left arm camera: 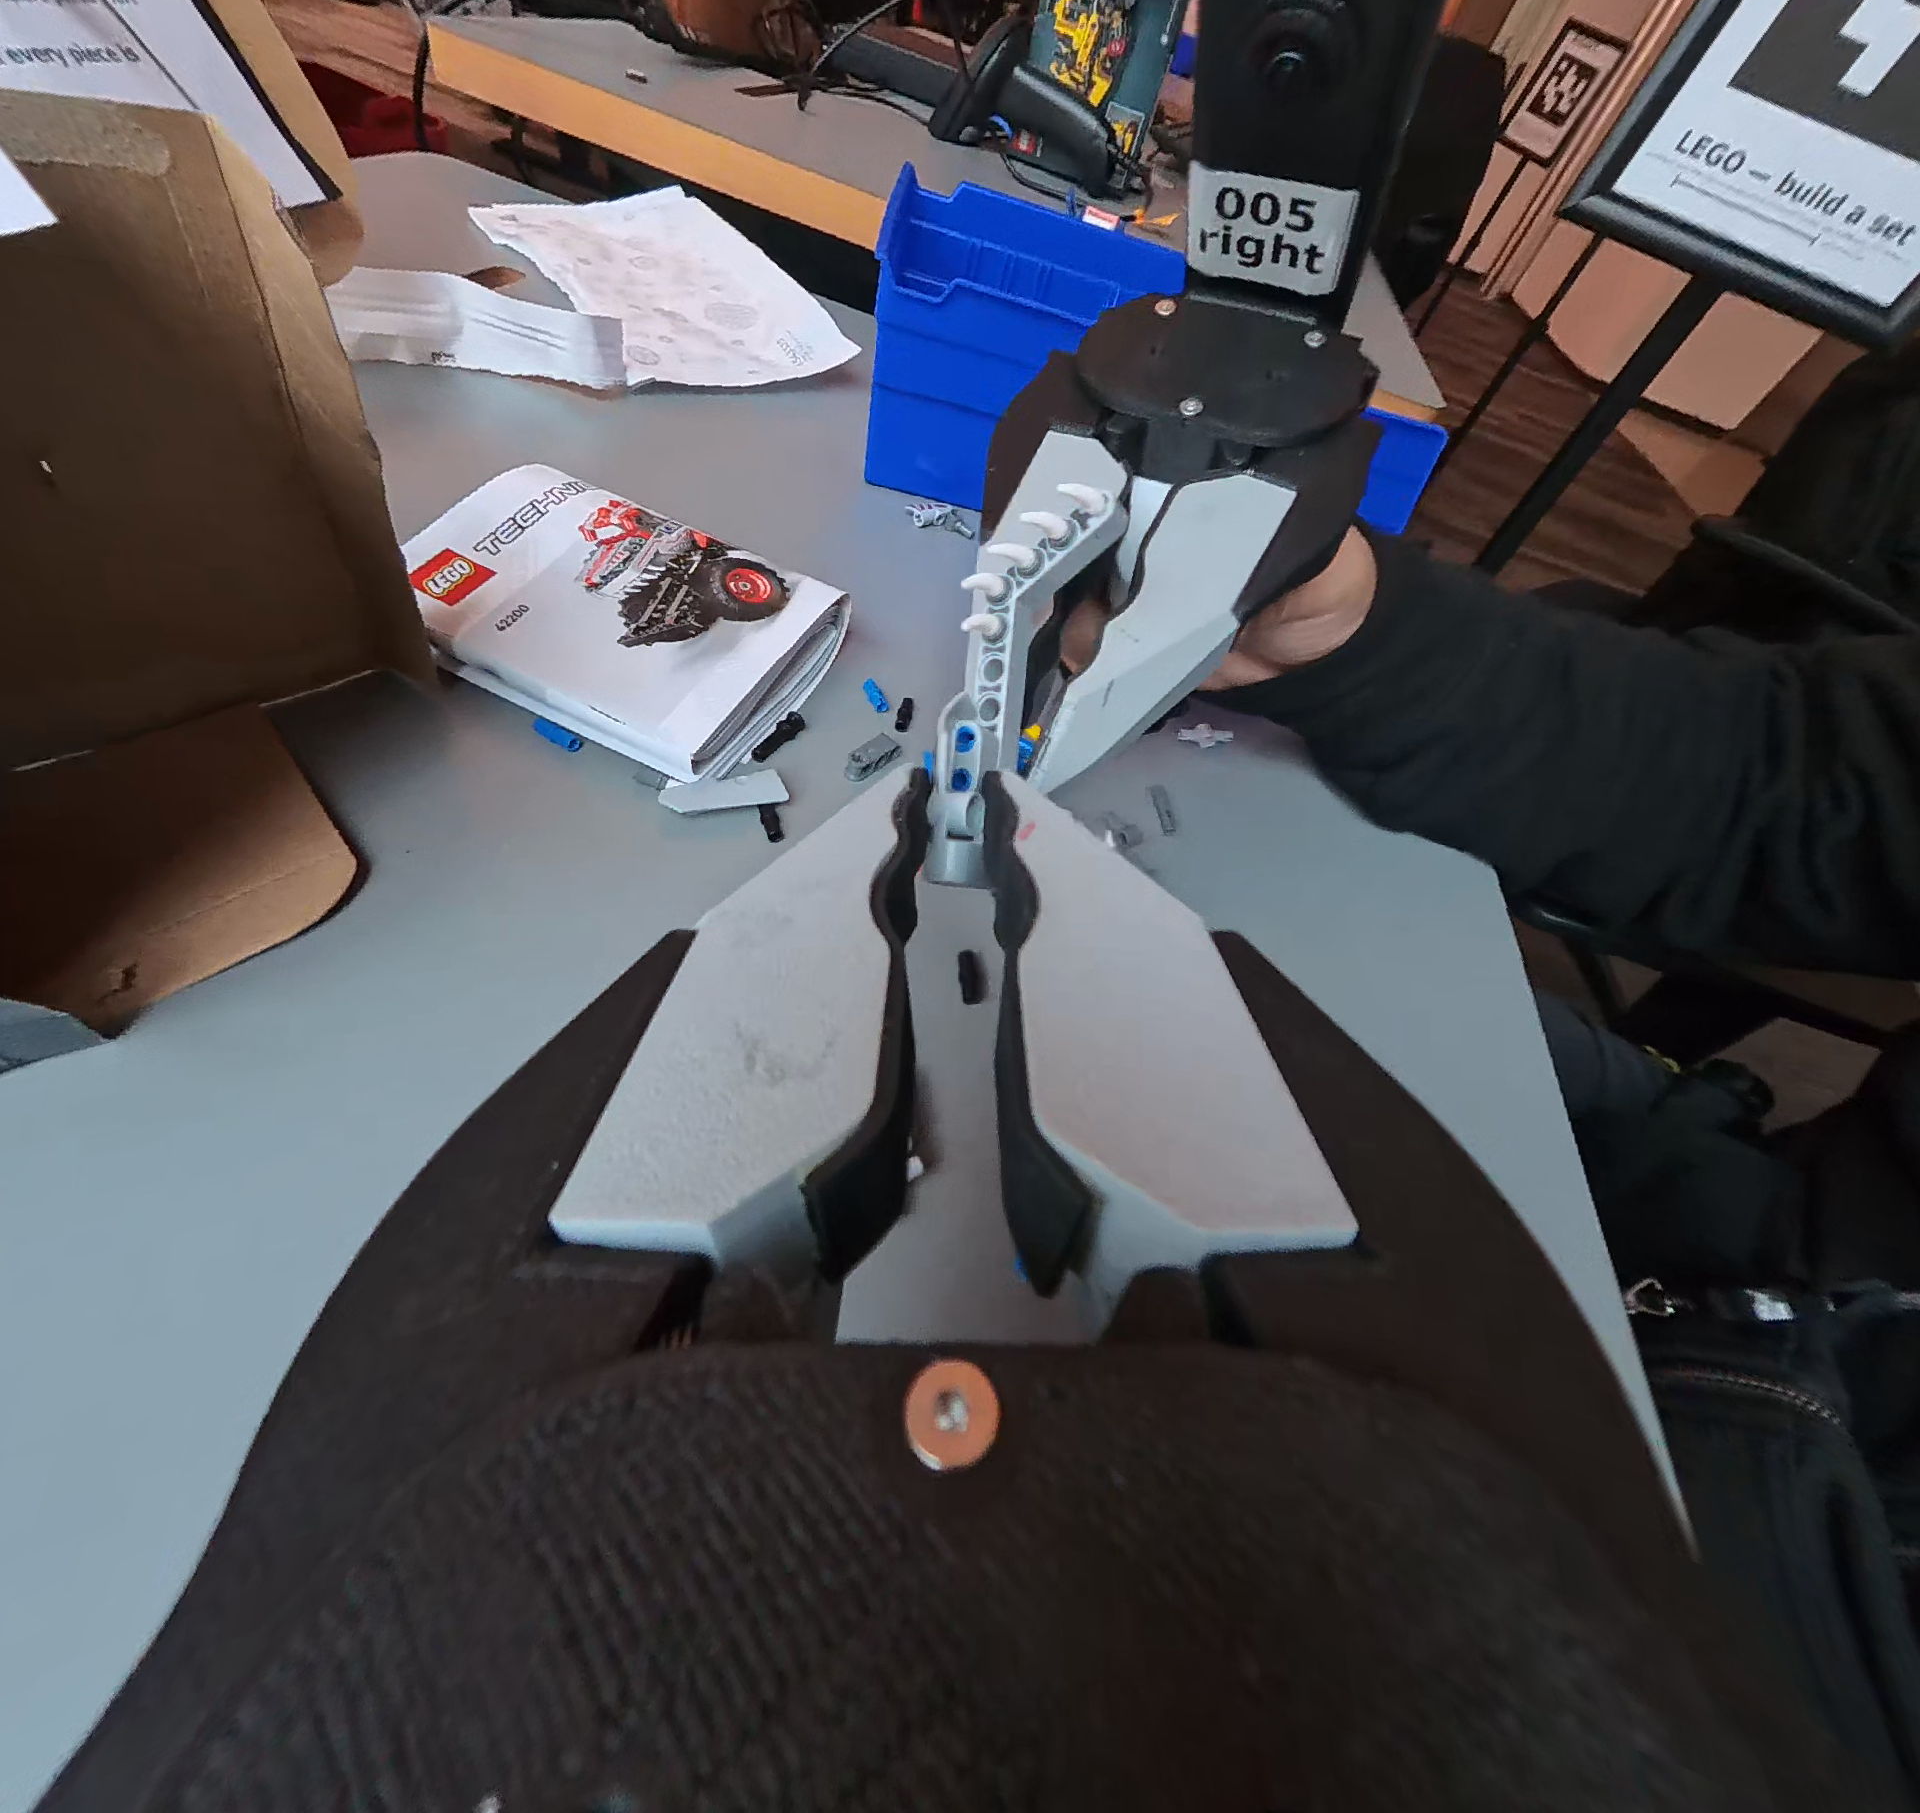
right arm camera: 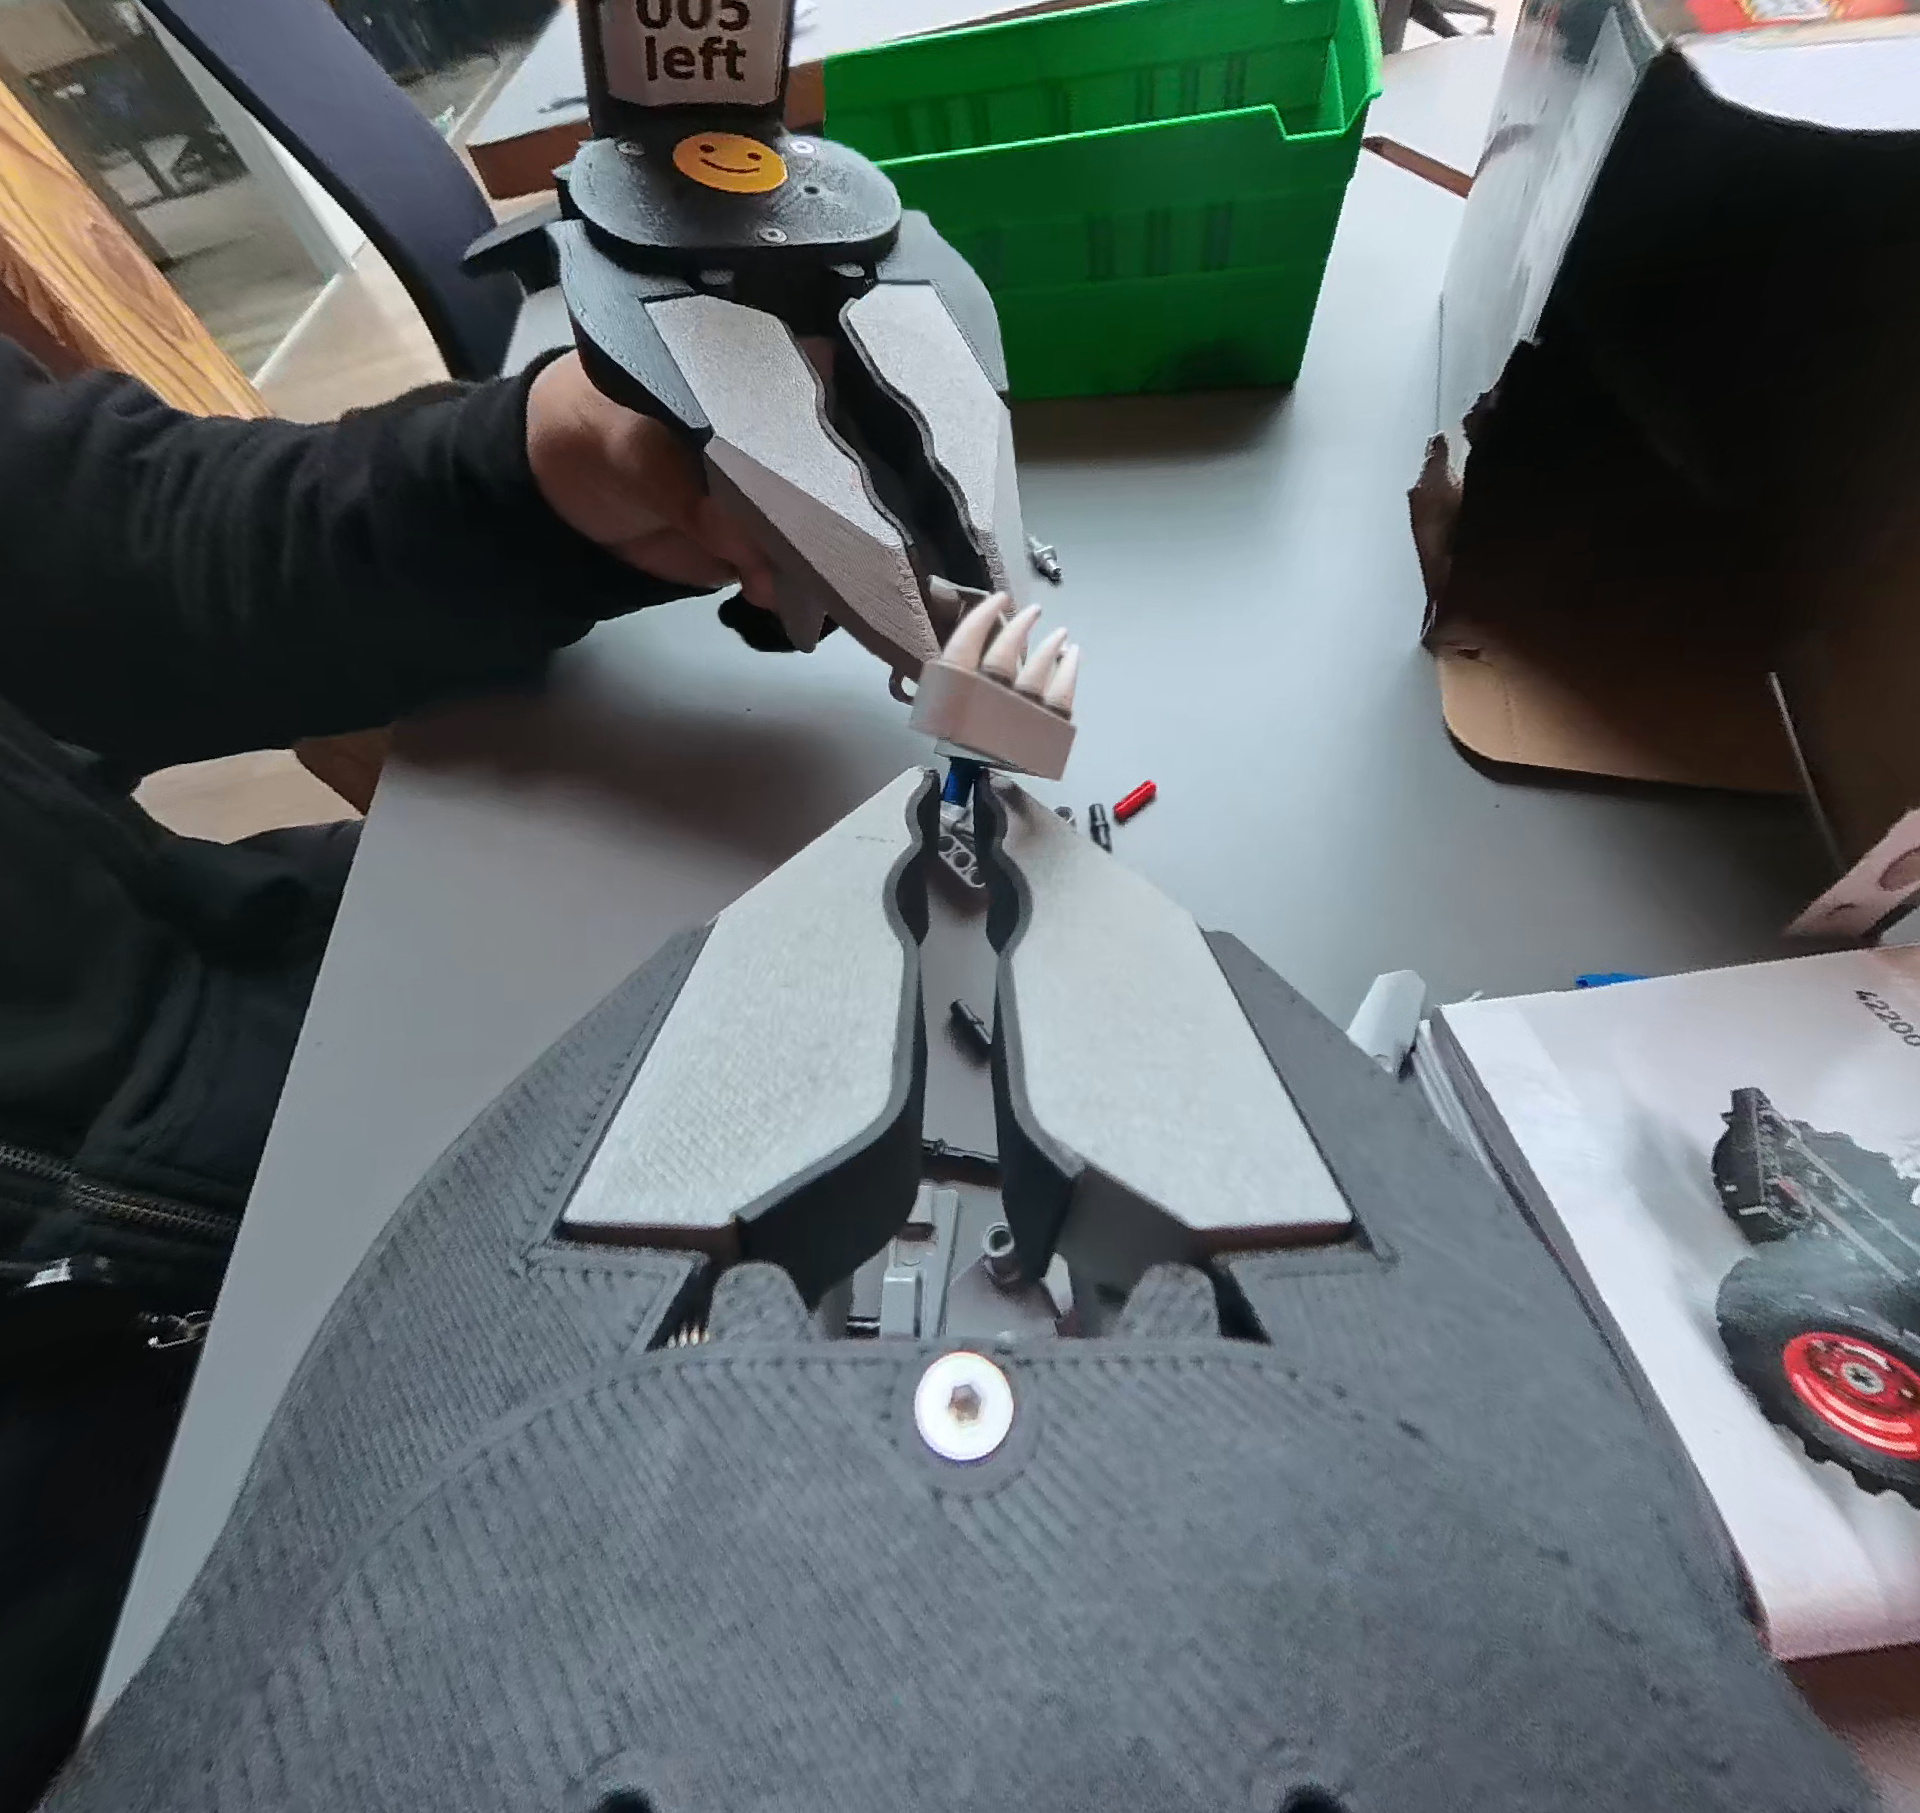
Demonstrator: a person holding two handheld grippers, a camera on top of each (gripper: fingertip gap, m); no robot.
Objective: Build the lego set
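Observation:
A grey toothed Lego beam [left arm camera: 992, 620] with several white teeth is held up over the grey table [left arm camera: 468, 932]. My left gripper [left arm camera: 954, 795] is shut on the beam's lower end. In the right wrist view the beam [right arm camera: 997, 709] sticks out of the left gripper [right arm camera: 940, 657] end-on. My right gripper [right arm camera: 961, 809] is shut on a small grey connector with blue pins [right arm camera: 961, 854] right under the beam. In the left wrist view the right gripper [left arm camera: 1039, 761] meets the beam from the far side. Whether the connector is joined to the beam is hidden.
The instruction booklet [left arm camera: 623, 610] lies left of the work spot, with loose pins and small grey parts [left arm camera: 871, 755] beside it. A black pin [left arm camera: 969, 974] lies under my left fingers. A blue bin [left arm camera: 987, 309], a green bin [right arm camera: 1122, 205], a cardboard box [left arm camera: 156, 413] and a red pin [right arm camera: 1135, 799] stand around. Both grippers' tips are close together, under 4 cm apart.

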